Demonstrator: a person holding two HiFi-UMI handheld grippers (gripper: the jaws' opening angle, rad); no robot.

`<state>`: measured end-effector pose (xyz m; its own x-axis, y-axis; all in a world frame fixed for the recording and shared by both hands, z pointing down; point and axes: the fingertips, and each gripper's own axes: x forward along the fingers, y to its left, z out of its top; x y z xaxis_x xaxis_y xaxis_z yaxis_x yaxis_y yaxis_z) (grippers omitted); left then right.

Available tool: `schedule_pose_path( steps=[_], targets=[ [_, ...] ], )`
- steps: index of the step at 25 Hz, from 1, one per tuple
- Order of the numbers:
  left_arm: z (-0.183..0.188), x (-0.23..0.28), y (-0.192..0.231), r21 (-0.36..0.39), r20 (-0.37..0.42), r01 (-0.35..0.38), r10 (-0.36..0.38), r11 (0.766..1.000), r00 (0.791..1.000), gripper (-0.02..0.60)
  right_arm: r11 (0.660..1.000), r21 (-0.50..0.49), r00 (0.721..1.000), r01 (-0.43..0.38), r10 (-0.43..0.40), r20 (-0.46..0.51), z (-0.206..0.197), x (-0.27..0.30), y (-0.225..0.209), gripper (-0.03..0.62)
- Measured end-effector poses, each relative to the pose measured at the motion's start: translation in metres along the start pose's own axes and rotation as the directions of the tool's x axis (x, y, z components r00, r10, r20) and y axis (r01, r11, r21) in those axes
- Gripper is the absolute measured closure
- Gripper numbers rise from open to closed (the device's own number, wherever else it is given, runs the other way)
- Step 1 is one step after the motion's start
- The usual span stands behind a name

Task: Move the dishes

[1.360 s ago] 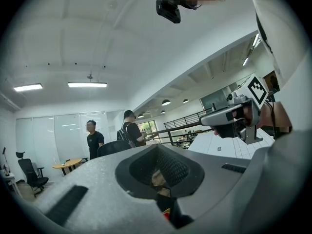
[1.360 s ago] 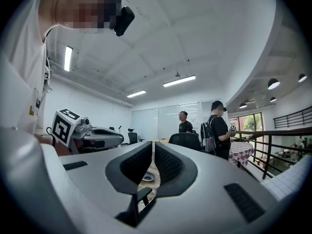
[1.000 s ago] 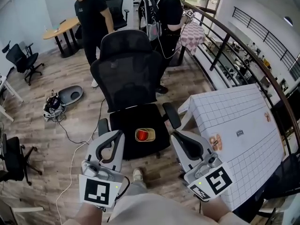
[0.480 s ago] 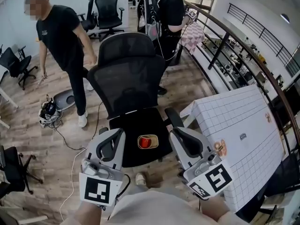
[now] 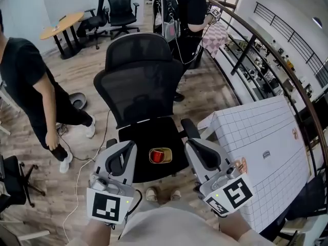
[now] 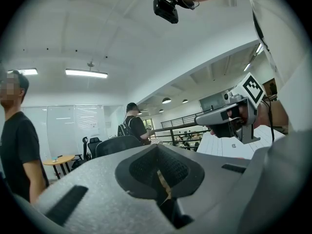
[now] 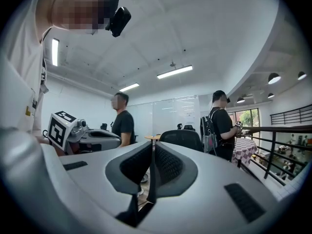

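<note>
The dish [image 5: 160, 155], a small gold-rimmed piece with something red in it, sits alone near the front of the seat of a black office chair [image 5: 141, 86], between the two grippers and well apart from both. The left gripper [image 6: 160, 177] has its jaws pressed together with nothing in them, and the right gripper [image 7: 152, 167] is likewise closed and empty. Both point roughly level, above the dish rather than at it.

The first risk is approaching with the jaws together. A closed tip would probably nudge the dish across the seat, not take it, so the jaws need to part before either gripper comes down.

The seat itself is the next worry. It looks padded and the chair probably swivels and rolls, so pressing down or sideways may tip the dish or push the chair off.

The dish looks shallow and small. A pinch on its rim could slip, and any tilt may spill the red contents onto the fabric.

The armrests [image 5: 187, 128] flank the seat and could catch a gripper on the way in or out.

If the white gridded worktop [image 5: 266, 137] on the right is the target, its near corner could clip the dish. A bystander [image 5: 25, 86] stands close on the left.
</note>
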<state>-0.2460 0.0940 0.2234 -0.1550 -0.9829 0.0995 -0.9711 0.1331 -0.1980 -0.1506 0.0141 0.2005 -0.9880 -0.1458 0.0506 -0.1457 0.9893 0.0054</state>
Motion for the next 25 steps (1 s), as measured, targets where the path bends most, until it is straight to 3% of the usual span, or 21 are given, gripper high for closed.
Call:
schedule_pose_path(
  steps=[5,11,14,17,25],
  targets=[
    [-0.009,0.019,0.004,-0.031,-0.032,-0.001,0.0,1.0,0.999,0.568,1.0,-0.016,1.0,-0.008,0.008,-0.013,-0.007,0.006,-0.023,0.566],
    [-0.035,0.048,0.0,-0.03,-0.08,0.003,-0.005,1.0,0.997,0.568,0.993,0.012,0.979,-0.115,0.115,-0.166,-0.056,0.024,-0.039,0.565],
    [-0.052,0.066,-0.007,-0.011,-0.109,0.03,-0.031,0.999,0.994,0.568,0.984,0.007,0.953,-0.178,0.175,-0.25,-0.084,0.037,-0.044,0.562],
    [-0.075,0.083,-0.014,-0.011,-0.147,0.045,-0.046,0.999,0.988,0.568,0.97,0.02,0.913,-0.243,0.236,-0.332,-0.117,0.052,-0.044,0.499],
    [-0.162,0.12,-0.032,-0.022,-0.26,0.11,-0.112,0.994,0.959,0.568,0.944,0.088,0.81,-0.319,0.32,-0.492,-0.22,0.081,-0.048,0.487]
  ],
)
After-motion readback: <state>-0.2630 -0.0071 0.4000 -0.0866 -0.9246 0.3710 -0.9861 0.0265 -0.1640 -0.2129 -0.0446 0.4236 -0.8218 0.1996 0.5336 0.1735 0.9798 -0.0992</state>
